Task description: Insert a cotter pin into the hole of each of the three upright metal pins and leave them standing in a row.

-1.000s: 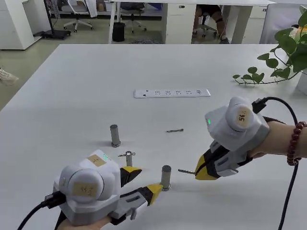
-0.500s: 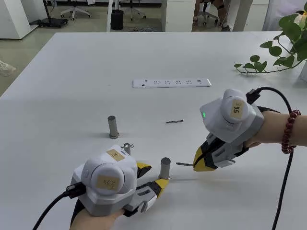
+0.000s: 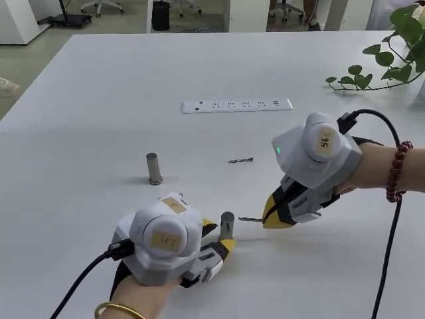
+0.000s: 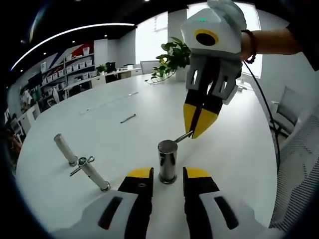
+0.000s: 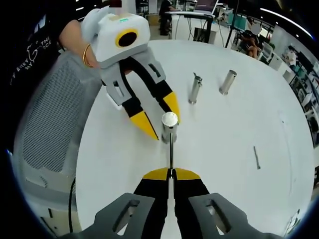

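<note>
Farthest left on the table (image 3: 86,100), a bare metal pin (image 3: 154,168) stands upright. Just right of it, the second pin (image 4: 92,172) has a fitted cotter pin (image 4: 81,165) through its top. Next comes our left gripper (image 3: 220,236), its jaws parted and straddling the base of the third pin (image 3: 227,223) without clearly clamping it. We judge it should close gently there so the pin can neither tip nor turn. Right of that, the held cotter pin (image 3: 250,218) lies level with its tip at the third pin's upper side, pinched tight in our right gripper (image 3: 269,219). We cannot make out the hole, so we should keep the cotter pin square and feed it slowly, easing off if the pin leans. A spare cotter pin (image 3: 241,160) lies farther back.
</note>
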A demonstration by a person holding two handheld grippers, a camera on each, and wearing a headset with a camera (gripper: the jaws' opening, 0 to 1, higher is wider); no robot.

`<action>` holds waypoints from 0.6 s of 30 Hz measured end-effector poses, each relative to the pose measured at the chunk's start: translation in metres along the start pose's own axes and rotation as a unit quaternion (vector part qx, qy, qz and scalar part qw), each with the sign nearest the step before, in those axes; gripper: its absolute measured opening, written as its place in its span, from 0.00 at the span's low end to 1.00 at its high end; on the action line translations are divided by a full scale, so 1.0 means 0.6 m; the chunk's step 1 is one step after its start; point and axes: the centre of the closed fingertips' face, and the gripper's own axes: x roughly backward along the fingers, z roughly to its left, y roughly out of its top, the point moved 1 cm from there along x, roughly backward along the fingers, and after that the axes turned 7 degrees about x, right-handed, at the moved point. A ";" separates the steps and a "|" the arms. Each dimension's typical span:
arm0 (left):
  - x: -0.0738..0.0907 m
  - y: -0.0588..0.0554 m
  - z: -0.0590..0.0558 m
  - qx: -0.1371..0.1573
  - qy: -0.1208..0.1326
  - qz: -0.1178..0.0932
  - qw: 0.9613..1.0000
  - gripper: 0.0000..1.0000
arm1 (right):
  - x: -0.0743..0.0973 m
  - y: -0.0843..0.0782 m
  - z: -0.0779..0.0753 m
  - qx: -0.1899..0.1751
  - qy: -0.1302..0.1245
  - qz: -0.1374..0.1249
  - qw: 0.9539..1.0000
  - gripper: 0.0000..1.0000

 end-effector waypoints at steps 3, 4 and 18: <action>-0.003 0.002 -0.001 0.009 -0.002 -0.002 1.000 0.19 | 0.000 0.005 -0.003 0.004 -0.003 -0.003 1.000 0.00; -0.004 0.002 -0.001 0.010 -0.003 -0.003 1.000 0.19 | 0.000 0.005 -0.004 0.005 -0.004 -0.004 1.000 0.00; -0.010 -0.003 -0.003 0.013 -0.004 0.007 1.000 0.13 | -0.002 0.008 -0.005 0.012 -0.004 -0.002 1.000 0.00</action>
